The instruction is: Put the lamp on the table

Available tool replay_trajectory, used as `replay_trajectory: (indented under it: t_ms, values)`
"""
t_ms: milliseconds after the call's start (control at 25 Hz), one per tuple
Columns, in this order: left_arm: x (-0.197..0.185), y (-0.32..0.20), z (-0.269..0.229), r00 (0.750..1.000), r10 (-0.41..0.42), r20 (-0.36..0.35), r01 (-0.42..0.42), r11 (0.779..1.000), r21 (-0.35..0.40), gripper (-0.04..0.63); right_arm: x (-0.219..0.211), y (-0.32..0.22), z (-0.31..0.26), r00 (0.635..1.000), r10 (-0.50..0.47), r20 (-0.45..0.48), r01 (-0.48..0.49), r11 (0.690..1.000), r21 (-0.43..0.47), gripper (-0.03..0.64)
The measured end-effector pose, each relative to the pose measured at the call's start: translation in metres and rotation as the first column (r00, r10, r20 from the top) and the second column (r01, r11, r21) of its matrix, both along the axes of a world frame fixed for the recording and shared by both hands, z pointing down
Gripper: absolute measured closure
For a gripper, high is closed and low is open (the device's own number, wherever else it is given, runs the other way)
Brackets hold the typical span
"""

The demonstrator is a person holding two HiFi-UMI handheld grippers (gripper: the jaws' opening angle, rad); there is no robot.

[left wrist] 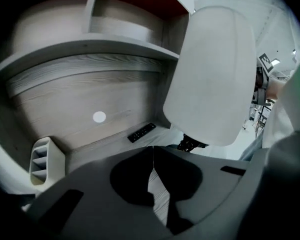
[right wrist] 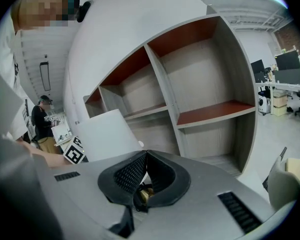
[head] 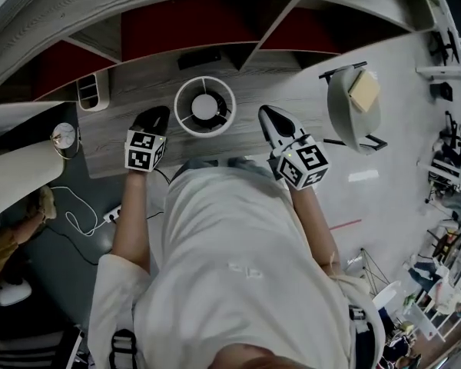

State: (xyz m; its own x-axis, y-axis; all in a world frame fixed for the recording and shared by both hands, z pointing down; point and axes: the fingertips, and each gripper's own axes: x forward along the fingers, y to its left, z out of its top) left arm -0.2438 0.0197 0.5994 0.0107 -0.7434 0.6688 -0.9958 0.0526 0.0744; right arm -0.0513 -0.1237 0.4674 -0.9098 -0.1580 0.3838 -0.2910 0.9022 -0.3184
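The lamp (head: 205,106), with a round white shade, stands upright on the grey wood table (head: 292,91). My left gripper (head: 157,115) is just left of it and apart from it, jaws shut with nothing between them. In the left gripper view the shade (left wrist: 210,74) rises right of the closed tips of the left gripper (left wrist: 152,149), over a dark fitting. My right gripper (head: 266,112) is to the lamp's right, also apart from it. The right gripper (right wrist: 146,154) has its tips together, and the shade (right wrist: 107,134) is to their left.
A black remote (head: 200,58) lies behind the lamp, and a white slotted organiser (head: 92,91) stands at the table's left end. Shelf cubbies with red backs (head: 184,21) run along the rear. A chair with a yellow pad (head: 353,102) is at the right. Cables (head: 69,206) lie on the floor at the left.
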Motion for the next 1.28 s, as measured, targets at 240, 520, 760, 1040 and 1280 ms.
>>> replay_trajectory:
  t_ms: [240,520,760,1040,1280]
  values:
    - [-0.001,0.013,-0.047,0.996,-0.092,0.013,0.091,0.992,0.083,0.578,-0.014,0.008,-0.008,0.998,-0.06,0.025,0.06,0.998,-0.005,0.586]
    - [0.002,0.028,-0.103,0.978,-0.21,-0.007,0.207,0.956,0.209,0.58,-0.02,0.016,-0.023,0.992,-0.11,0.057,0.11,0.994,0.004,0.588]
    - [0.005,0.04,-0.135,0.961,-0.271,-0.062,0.276,0.911,0.306,0.58,-0.02,0.02,-0.039,0.987,-0.142,0.074,0.141,0.99,0.022,0.587]
    - [0.018,0.043,-0.154,0.963,-0.267,-0.044,0.264,0.893,0.365,0.58,-0.018,0.022,-0.053,0.982,-0.165,0.091,0.162,0.986,0.042,0.588]
    - [0.025,0.041,-0.155,0.964,-0.262,-0.052,0.261,0.889,0.377,0.58,-0.019,0.025,-0.053,0.981,-0.172,0.092,0.168,0.985,0.047,0.587]
